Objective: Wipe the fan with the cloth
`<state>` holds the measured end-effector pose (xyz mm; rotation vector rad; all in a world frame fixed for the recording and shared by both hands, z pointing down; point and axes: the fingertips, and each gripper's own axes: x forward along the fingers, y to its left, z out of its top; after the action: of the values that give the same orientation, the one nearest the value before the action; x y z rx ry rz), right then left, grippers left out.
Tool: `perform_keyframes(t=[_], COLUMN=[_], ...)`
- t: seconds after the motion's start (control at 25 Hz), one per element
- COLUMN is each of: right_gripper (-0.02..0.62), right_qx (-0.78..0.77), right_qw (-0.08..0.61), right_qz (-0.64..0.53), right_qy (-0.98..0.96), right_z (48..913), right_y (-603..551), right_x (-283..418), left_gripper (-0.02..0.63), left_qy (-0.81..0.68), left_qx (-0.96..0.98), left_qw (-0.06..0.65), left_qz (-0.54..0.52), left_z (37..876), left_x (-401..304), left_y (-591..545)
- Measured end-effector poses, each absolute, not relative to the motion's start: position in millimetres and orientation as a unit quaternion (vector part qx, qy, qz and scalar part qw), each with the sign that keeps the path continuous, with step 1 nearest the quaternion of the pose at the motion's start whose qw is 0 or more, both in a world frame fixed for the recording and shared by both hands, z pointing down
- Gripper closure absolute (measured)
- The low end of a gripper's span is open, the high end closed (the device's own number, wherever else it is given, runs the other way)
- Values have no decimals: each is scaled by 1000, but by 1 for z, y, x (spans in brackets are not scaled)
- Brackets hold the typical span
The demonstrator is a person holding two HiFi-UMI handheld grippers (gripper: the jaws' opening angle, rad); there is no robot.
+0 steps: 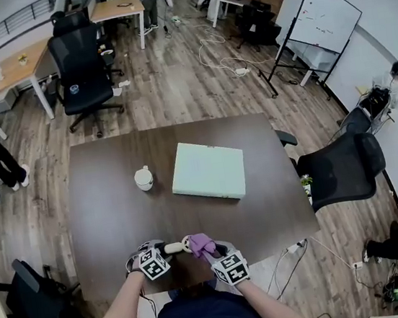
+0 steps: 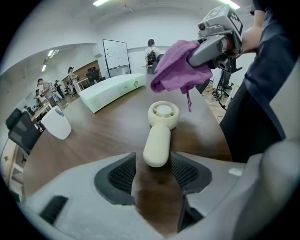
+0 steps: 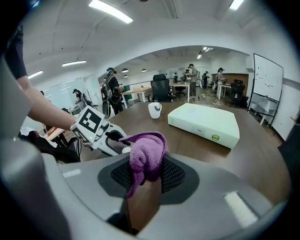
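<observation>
The fan (image 2: pixel 159 136), a small cream handheld one, lies flat on the dark wooden table (image 1: pixel 117 202) near the person's edge, with its round head pointing away from the left gripper (image 2: pixel 153 171). That gripper's jaws are apart. The butt end of the fan's handle sits between the ribbed pads, and there's a visible gap on at least one side, so it doesn't look pinched.

The right gripper (image 3: pixel 147 173) is clamped on the cloth (image 3: pixel 147 154), a bunched purple one that sticks out past the pads. From the left gripper view it hangs in the air just above and behind the fan's head, not touching it.

Further out on the table are a pale green flat box (image 3: pixel 204 123) and a white mug (image 3: pixel 154 110), both well away from the fan. For anyone hunting for labels, there's not much. The box has a round green badge and a line of tiny grey print on its front edge, too small to read. The mug has a dark mark that can't be read either. The whiteboard (image 3: pixel 268 75) has some scribbles, also illegible. The gripper cubes only carry black-and-white square markers.
</observation>
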<state>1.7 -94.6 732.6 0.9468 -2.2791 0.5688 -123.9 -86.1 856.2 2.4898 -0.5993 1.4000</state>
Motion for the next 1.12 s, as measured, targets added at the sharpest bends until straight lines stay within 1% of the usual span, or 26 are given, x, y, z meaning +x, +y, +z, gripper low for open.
perform_keyframes(t=[0.24,0.44,0.76,1.12], right_gripper=[471,471,471,471], right_qx=[350,342,333,285], right_qw=[333,354,373,376], right_qz=[220,228,215,181], right_qy=[-848,-840,-839,-863], right_z=[758,777,784,782], right_y=[-105,-108,-111,-109], right_x=[-2,-11,-15,-58], left_gripper=[382,423,426,426], left_qy=[-194,-206,-206,-203], left_qx=[859,860,865,867], left_qw=[123,142,153,154], left_qz=[458,444,431,427], left_z=[864,868,870,868], left_x=[-115,-121,-120,-118], left_y=[-82,-79,-78,-79])
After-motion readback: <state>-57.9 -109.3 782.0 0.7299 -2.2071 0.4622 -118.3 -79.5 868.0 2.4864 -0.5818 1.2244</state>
